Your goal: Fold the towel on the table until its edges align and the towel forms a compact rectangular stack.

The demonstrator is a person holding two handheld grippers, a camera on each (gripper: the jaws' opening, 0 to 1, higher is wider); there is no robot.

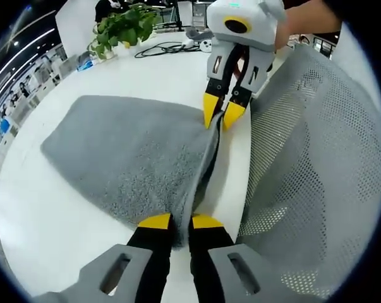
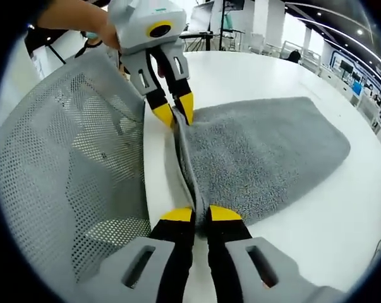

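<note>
— Position of towel?
— Grey towel [image 1: 127, 158] flat on white table [image 1: 38, 221], near edge lifted into a ridge beside mesh chair back [image 1: 316, 158].
— Grippers?
— Left gripper [image 1: 181, 222] clamped on one end of that edge; right gripper [image 1: 223, 117] clamped on the other end. Same pinches confirmed in right gripper view: right gripper [image 2: 201, 214], left gripper [image 2: 177, 113].
— Step in hand?
— Likely first fold, edge raised, not yet carried over.
— Next move?
— Probably both corners across together, level, onto far edge; potted plant [image 1: 120, 28] and cables [image 1: 168, 47] well apart.

mesh chair back [image 1: 316, 145] crowds the table edge [image 1: 237, 158] beside both grippers.
</note>
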